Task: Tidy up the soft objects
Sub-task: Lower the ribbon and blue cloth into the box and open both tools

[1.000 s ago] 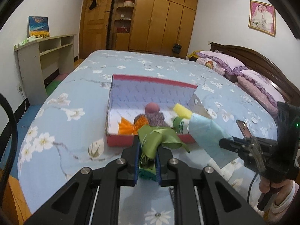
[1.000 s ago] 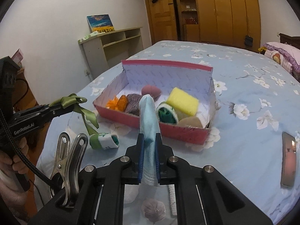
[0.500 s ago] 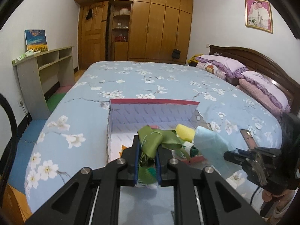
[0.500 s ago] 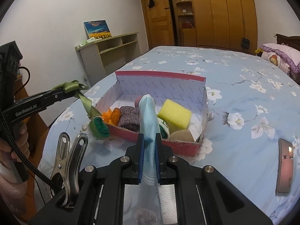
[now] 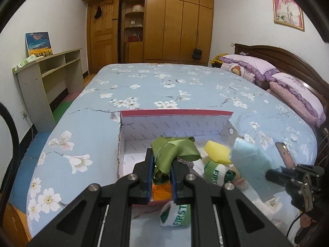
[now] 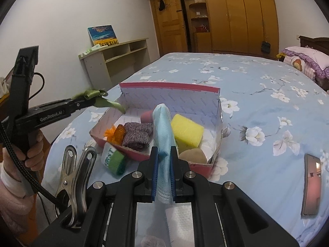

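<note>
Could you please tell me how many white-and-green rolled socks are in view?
2. One rolled sock lies inside the pink box, beside the yellow sponge; the second sock is just outside the box's near wall. Others may hide behind the blue cloth.

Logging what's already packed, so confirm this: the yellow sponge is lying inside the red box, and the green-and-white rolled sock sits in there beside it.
One thing is wrong: the green-and-white rolled sock is not in the red box. The right wrist view shows it outside, against the box's near wall. The yellow sponge does lie inside the box.
</note>
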Motion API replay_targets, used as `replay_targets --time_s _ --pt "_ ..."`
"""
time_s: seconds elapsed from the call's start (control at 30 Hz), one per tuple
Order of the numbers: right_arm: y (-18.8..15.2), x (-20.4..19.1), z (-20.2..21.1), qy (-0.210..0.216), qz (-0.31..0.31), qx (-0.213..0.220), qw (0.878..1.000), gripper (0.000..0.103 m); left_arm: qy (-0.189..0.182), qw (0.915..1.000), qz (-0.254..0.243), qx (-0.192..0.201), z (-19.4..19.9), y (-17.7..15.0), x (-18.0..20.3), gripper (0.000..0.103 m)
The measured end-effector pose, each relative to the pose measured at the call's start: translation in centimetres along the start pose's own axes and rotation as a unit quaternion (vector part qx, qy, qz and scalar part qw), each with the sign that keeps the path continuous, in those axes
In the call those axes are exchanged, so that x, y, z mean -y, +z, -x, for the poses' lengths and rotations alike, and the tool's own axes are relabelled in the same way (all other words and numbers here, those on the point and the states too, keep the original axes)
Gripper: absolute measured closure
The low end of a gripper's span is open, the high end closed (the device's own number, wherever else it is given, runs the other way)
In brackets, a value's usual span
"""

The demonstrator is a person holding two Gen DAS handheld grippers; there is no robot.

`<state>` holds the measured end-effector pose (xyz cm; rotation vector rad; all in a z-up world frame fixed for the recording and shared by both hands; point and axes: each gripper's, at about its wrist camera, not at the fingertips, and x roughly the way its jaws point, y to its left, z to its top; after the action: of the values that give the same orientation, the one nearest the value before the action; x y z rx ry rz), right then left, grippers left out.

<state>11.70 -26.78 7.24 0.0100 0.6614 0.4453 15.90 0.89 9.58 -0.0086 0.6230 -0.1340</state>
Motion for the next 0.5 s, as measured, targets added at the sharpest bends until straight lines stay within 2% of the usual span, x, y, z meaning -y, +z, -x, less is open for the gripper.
replay_targets --time_s 0.5 --pt "1.1 1.1 -2.0 -0.013 -0.007 0.003 1.0 0.092 0.03 0.9992 0.021 -0.018 -7.3 1.0 -1.0 0.089"
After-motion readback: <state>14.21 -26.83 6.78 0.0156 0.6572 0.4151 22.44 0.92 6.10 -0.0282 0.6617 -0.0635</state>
